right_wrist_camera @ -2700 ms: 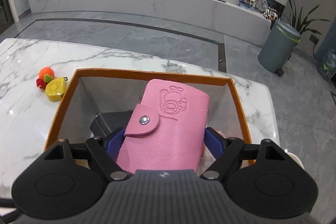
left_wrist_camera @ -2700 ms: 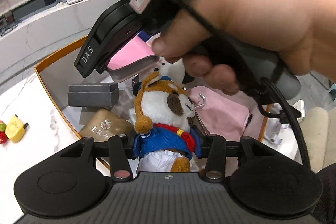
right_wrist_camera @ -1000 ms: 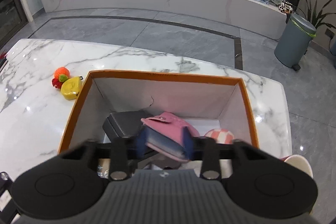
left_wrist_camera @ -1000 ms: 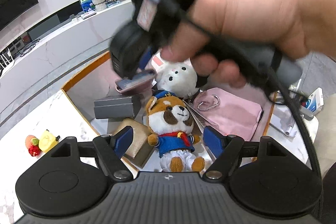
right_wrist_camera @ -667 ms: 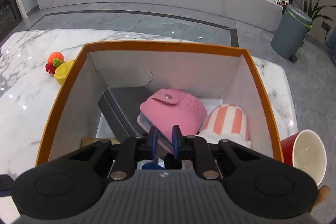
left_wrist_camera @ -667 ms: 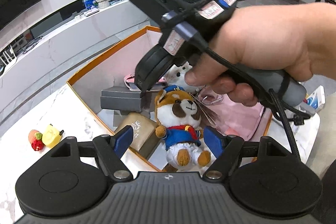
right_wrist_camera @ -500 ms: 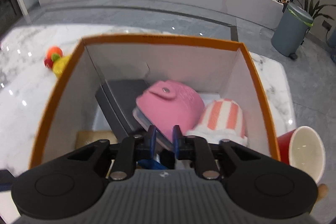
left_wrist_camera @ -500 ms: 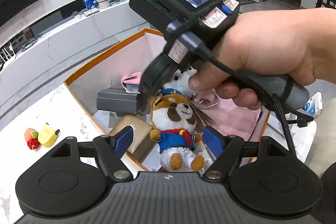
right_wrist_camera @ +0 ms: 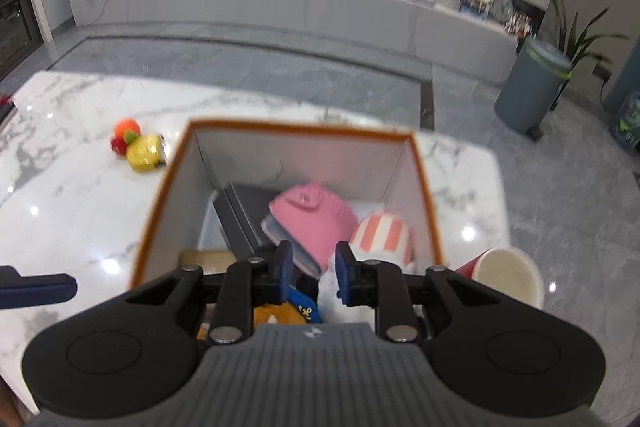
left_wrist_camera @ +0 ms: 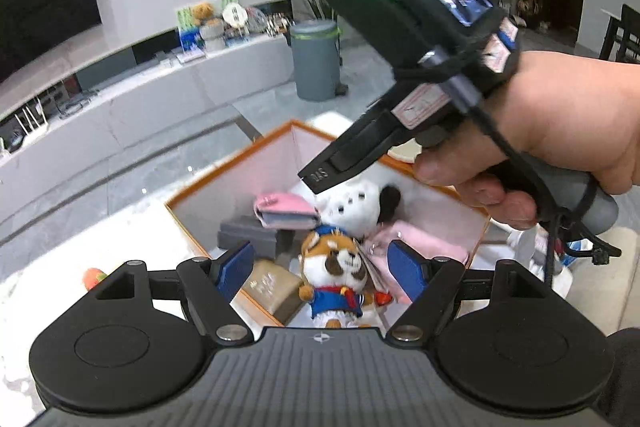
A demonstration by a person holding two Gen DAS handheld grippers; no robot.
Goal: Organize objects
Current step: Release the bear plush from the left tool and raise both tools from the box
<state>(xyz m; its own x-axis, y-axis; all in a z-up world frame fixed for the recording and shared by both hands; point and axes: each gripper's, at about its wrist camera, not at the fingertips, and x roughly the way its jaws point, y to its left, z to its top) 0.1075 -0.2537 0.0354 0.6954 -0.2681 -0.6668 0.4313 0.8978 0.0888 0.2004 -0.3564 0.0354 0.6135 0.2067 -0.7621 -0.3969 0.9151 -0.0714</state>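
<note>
A: What can you read from where you stand?

B: Only "DAS", upside down in pale letters on the black side arm of the right claw (left_wrist_camera: pixel 404 99) you hold.

A: And the labels on its body?

B: Pinkish stickers (left_wrist_camera: pixel 424 103), print too small for you to read. The tan box (left_wrist_camera: pixel 268 287) bears pale marks, blurred.

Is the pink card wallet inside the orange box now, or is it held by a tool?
Inside. The pink card wallet lies in the orange box, on the dark grey case; no tool touches it.
</note>
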